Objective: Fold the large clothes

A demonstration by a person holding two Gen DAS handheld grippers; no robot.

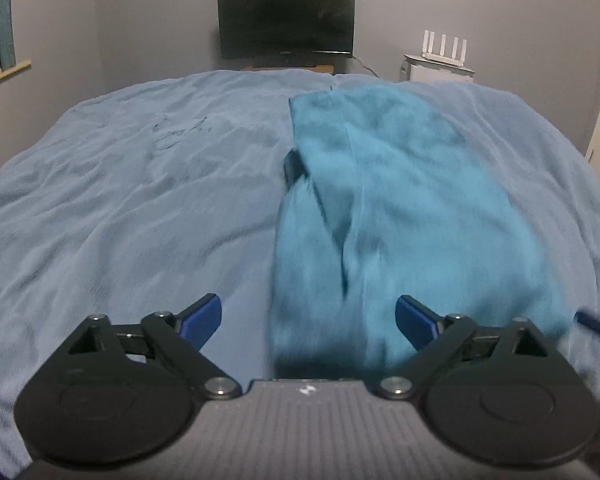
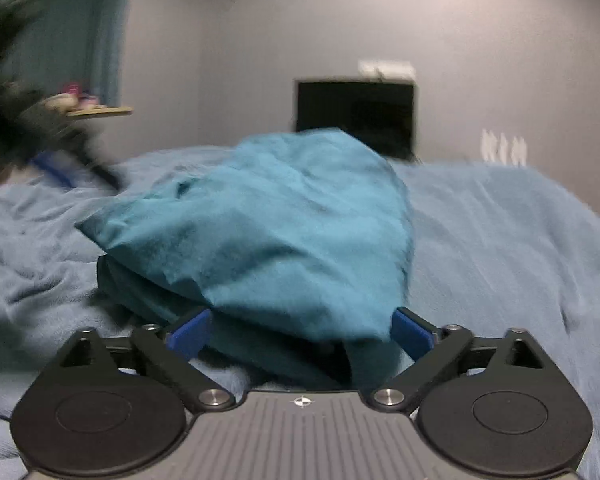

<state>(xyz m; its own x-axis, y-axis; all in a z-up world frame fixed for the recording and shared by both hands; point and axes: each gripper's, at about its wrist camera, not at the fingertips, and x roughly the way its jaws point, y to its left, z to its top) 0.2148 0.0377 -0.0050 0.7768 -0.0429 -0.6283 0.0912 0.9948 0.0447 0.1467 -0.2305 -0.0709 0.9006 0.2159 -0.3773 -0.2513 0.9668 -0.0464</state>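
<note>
The left gripper [image 1: 308, 320] is hovering with its blue fingers [image 1: 204, 318] spread wide apart and gripping nothing, the near end of a teal garment [image 1: 400, 200] lying on the bed [image 1: 120, 200] just ahead, toward its right finger. The right gripper [image 2: 300, 332] is likewise gaping, its fingers flanking the garment's bunched near edge [image 2: 260, 232]. Beyond both, a dark television [image 1: 286, 20] is standing against the far wall.

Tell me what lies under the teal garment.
The teal garment lies on the light blue bedspread, which shows on all sides of it. In the right wrist view its own darker folded layers sit beneath the top flap. Anything further under is covered.
</note>
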